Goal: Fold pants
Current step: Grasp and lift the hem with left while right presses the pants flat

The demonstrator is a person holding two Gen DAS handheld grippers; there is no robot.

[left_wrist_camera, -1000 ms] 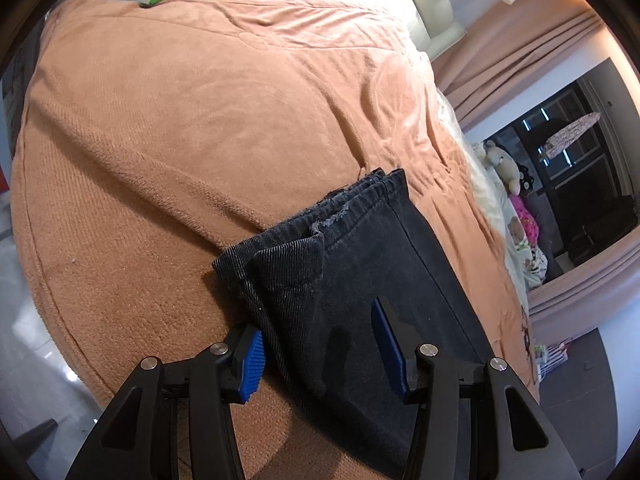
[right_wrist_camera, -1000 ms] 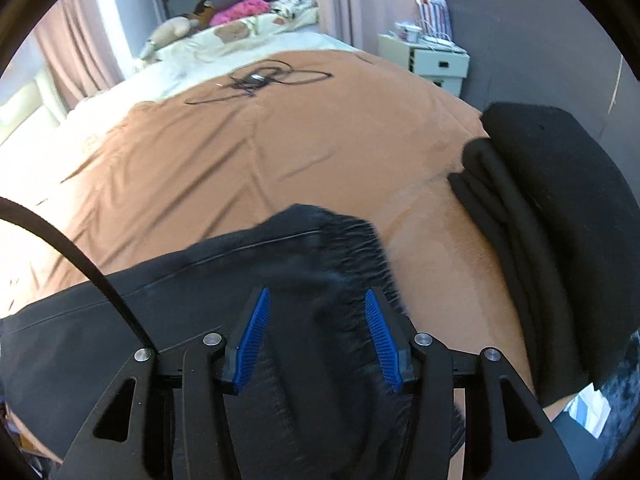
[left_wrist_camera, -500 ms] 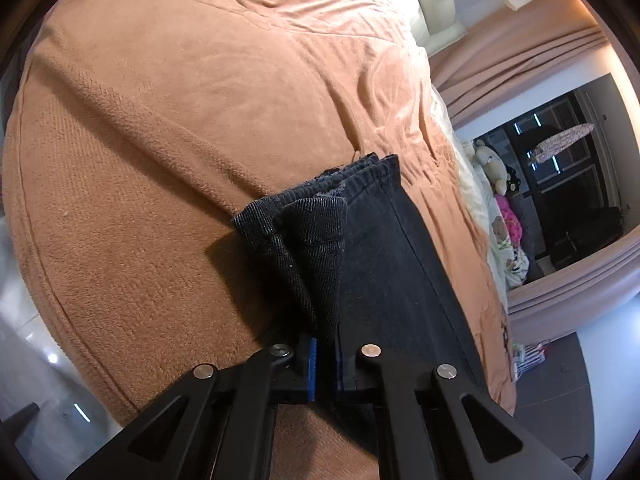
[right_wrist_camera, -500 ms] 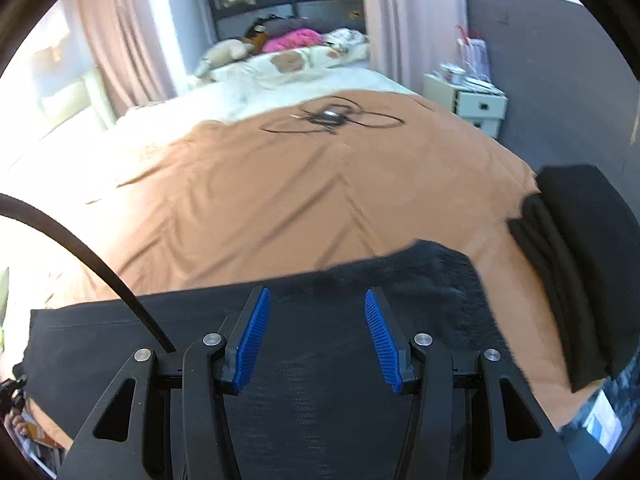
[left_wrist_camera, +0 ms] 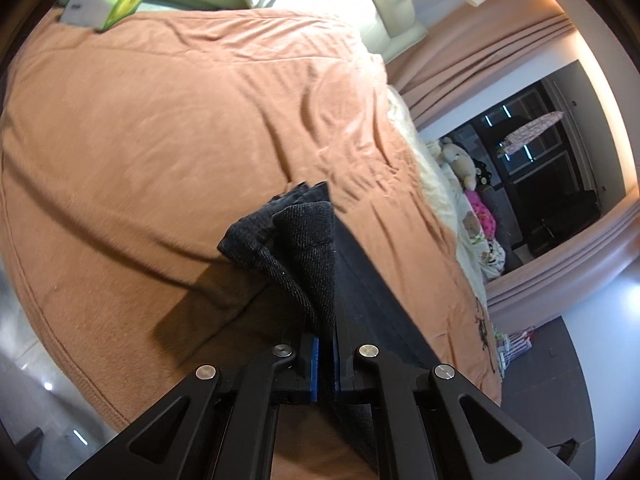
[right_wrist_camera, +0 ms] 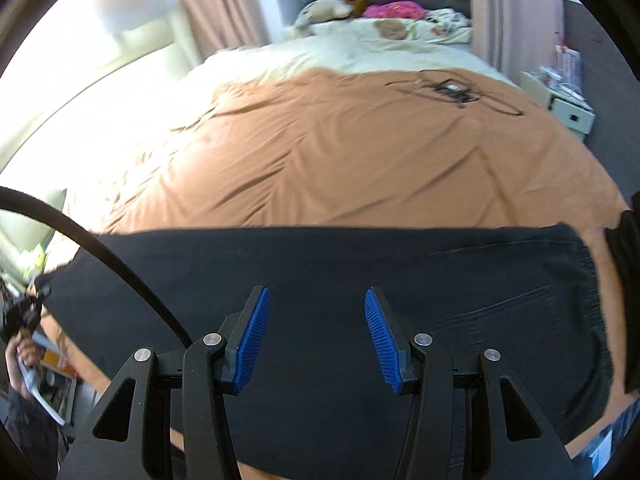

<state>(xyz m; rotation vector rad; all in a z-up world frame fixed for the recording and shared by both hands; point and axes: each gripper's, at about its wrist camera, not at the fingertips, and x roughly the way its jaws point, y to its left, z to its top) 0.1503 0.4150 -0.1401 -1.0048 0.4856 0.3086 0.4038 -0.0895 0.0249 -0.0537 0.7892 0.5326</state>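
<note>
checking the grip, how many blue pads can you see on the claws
4: two pressed on the pants in the left claw, two apart on the right claw, above the pants.

Left gripper (left_wrist_camera: 325, 354) — pinched pants (left_wrist_camera: 308, 240)

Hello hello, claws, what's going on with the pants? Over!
Left claw shut on the pants, corner lifted. Right claw open above them, holding nothing. Nothing in the way on the blanket.
</note>
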